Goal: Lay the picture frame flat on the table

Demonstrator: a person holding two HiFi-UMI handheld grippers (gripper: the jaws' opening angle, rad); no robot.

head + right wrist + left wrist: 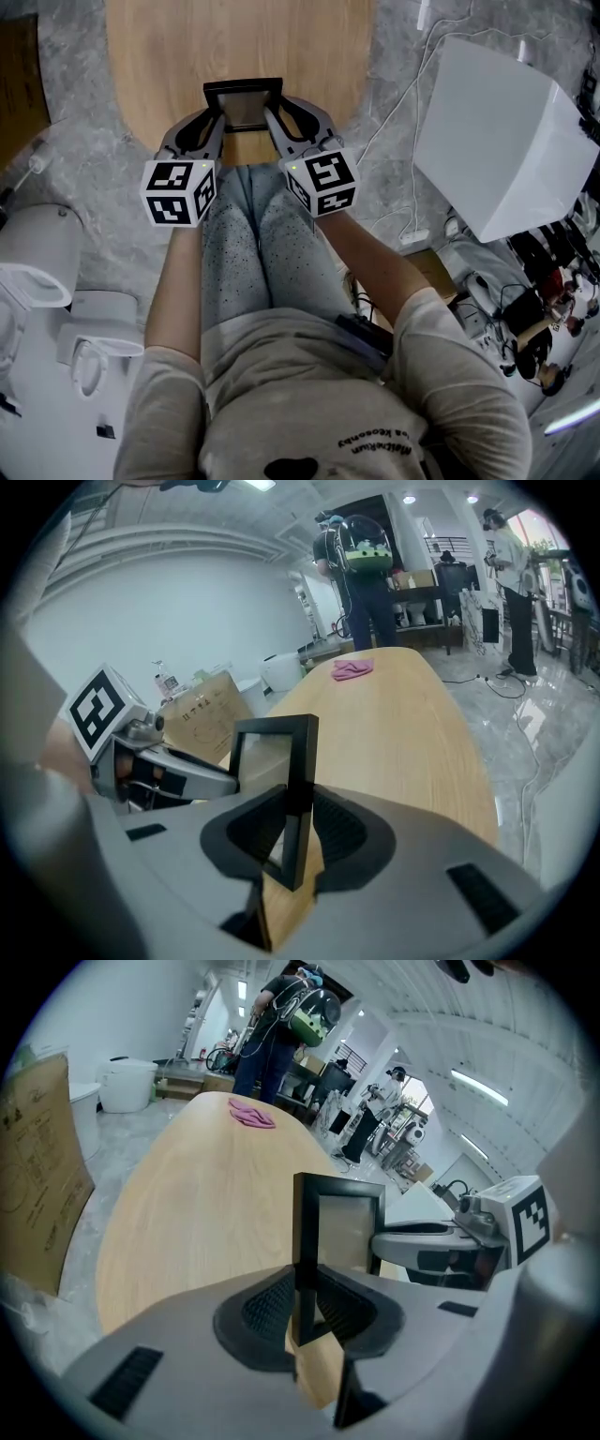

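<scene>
Both left tongs (216,120) and right tongs (274,120) clamp the picture frame (245,103).

Grey left claw (217,113) and right claw (273,114) with black-and-white marker cubes (178,192); beige short-sleeved shirt (309,394), speckled grey trousers (258,253).

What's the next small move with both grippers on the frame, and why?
Probably tilt the picture frame top-away, down toward the wooden table, keeping both grips. The left gripper and right gripper each clamp a side rail; it stands upright over the near edge, not yet flat.
</scene>
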